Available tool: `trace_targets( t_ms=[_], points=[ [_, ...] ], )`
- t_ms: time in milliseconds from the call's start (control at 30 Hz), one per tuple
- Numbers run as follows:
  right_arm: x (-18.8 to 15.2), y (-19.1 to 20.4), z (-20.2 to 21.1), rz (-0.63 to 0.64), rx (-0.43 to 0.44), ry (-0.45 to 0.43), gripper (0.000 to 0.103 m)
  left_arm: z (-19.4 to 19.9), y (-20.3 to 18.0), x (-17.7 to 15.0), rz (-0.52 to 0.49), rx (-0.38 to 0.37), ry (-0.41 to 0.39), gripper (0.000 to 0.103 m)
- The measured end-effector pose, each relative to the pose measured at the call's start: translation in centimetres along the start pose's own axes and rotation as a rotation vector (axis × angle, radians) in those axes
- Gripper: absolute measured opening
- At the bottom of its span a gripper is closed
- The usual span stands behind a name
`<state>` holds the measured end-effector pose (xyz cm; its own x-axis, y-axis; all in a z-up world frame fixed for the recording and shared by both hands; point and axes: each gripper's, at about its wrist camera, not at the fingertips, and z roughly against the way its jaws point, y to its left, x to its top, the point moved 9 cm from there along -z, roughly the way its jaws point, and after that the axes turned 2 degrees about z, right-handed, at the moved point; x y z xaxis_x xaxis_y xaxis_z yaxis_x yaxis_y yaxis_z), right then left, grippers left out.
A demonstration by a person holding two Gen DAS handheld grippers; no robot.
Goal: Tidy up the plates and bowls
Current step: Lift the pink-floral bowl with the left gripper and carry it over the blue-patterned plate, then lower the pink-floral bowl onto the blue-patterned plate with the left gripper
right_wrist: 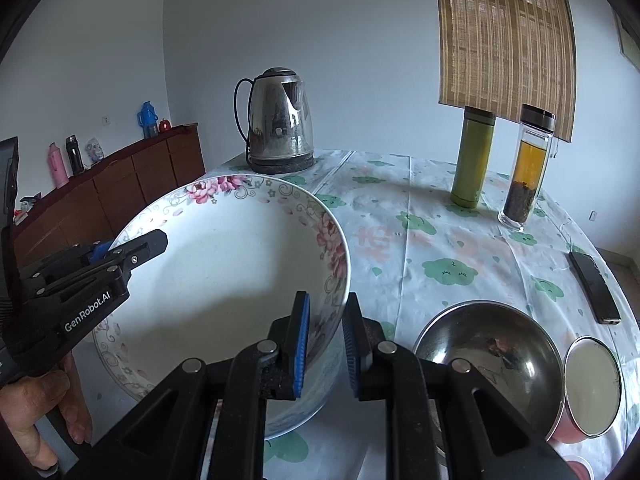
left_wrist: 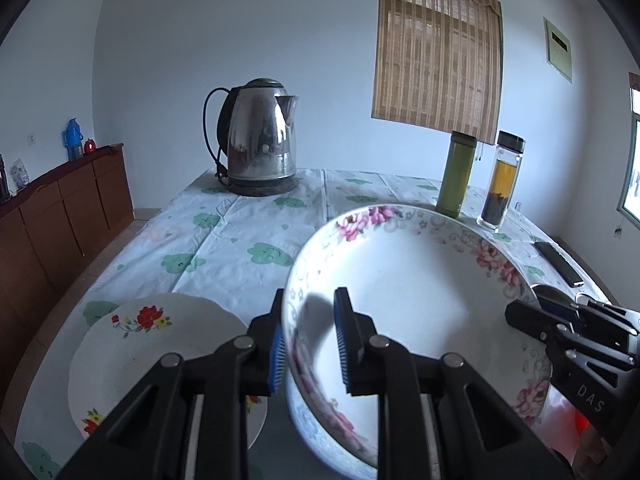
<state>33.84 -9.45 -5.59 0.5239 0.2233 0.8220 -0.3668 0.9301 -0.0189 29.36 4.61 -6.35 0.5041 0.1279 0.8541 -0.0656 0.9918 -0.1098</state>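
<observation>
Cloud-print tablecloth [right_wrist: 448, 240] under kettle [right_wrist: 280, 120]

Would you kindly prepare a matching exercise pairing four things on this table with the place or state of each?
Things:
1. large floral bowl
2. steel bowl
3. kettle
4. plate with red flowers

Places or states:
A. at the far end of the table
B. gripped at opposite rims by the left gripper and the right gripper
C. lying left of the floral bowl
D. standing right of the floral bowl, ungripped

Pairs: 1-B, 2-D, 3-A, 4-C
</observation>
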Motion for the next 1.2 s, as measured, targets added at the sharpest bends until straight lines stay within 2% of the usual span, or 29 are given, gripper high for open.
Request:
trace_targets(
  t_ms=[600,1200],
  points=[
    [-1.3,0.1,-1.4,0.009,-0.015,0.052,0.018,-1.2,0.2,-1.4,0.02,-0.03,0.047,0.019],
    [-2.3,-0.1,-2.3,0.005,-0.016,0.098,0.018,-2.1,0.0,-2.4,-0.008,-0.022,0.08,0.019]
  ],
)
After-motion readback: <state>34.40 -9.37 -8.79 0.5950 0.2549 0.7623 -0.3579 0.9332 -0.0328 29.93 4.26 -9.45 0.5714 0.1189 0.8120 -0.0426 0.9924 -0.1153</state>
